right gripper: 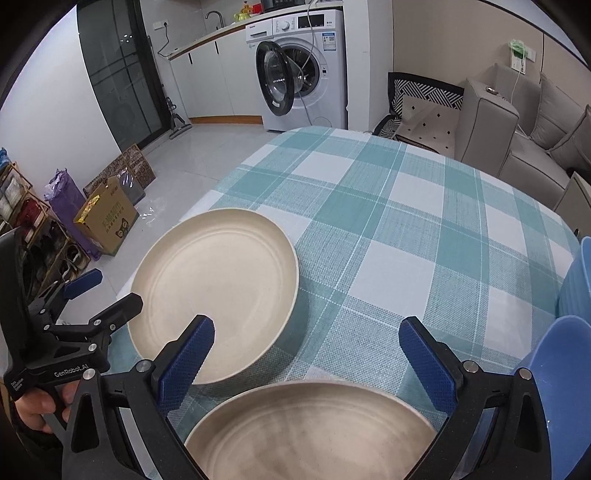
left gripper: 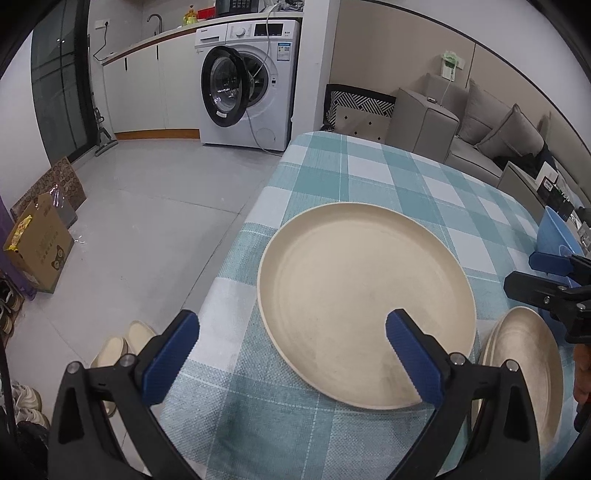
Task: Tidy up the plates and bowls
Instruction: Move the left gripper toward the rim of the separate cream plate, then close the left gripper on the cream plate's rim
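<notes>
Table covered by teal-and-white checked tablecloth (right gripper: pixel 369 206). Behind it, white front-load washing machine (left gripper: pixel 255 81) with door swung open, set under a counter with sink faucet (left gripper: pixel 155 20) and white cabinets (left gripper: pixel 147 88). Grey sofa (right gripper: pixel 517 125) with cushions at right; black-white patterned cushion (left gripper: pixel 360 99) beside its arm. On tiled floor (left gripper: pixel 147 206): cardboard box (left gripper: pixel 37 247) near wall, pair of beige slippers (left gripper: pixel 122 343) beside table. Dark glass door (right gripper: pixel 118 74) at left. Shoe rack (right gripper: pixel 22 206) by wall in right wrist view.
</notes>
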Tool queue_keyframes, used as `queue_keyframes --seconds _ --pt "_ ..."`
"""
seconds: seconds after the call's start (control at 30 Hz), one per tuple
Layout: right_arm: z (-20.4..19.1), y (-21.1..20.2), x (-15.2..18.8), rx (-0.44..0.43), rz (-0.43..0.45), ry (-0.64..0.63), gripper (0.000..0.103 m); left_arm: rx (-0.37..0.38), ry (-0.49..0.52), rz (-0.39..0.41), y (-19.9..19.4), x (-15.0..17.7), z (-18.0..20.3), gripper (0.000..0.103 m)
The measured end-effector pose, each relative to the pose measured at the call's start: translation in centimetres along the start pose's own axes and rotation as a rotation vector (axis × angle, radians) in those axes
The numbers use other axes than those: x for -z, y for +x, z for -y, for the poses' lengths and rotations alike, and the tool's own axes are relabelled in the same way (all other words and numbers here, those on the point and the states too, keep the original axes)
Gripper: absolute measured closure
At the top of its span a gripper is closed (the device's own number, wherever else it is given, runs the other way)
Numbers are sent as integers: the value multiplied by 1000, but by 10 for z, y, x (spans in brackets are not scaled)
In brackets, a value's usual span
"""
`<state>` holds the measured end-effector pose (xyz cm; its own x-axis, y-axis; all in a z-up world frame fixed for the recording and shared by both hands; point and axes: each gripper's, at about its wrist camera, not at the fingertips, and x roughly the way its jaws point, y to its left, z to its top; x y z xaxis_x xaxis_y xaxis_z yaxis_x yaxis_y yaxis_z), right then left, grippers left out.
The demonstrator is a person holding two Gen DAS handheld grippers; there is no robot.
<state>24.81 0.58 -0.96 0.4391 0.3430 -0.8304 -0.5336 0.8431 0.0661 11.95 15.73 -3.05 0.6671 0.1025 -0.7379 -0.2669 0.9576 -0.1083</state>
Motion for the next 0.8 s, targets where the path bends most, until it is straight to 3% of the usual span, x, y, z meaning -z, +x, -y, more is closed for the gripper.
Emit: queue_keyframes --seconds 0.13,0.3,0.5,0.67,0.8 --pt "0 11 0 -14 -18 4 2 -3 2 -7 3 1 -1 2" --pt "-3 23 -1 -22 -43 3 15 -11 -6 -20 9 2 -4 7" --pt "-10 39 1 -33 -83 -18 30 -2 -20 -40 16 4 -7 22" --pt "-14 49 4 -36 -109 -36 40 18 -23 -64 20 6 -8 46" --pt "-17 52 5 -37 -115 -52 52 26 -25 -75 23 8 -7 54"
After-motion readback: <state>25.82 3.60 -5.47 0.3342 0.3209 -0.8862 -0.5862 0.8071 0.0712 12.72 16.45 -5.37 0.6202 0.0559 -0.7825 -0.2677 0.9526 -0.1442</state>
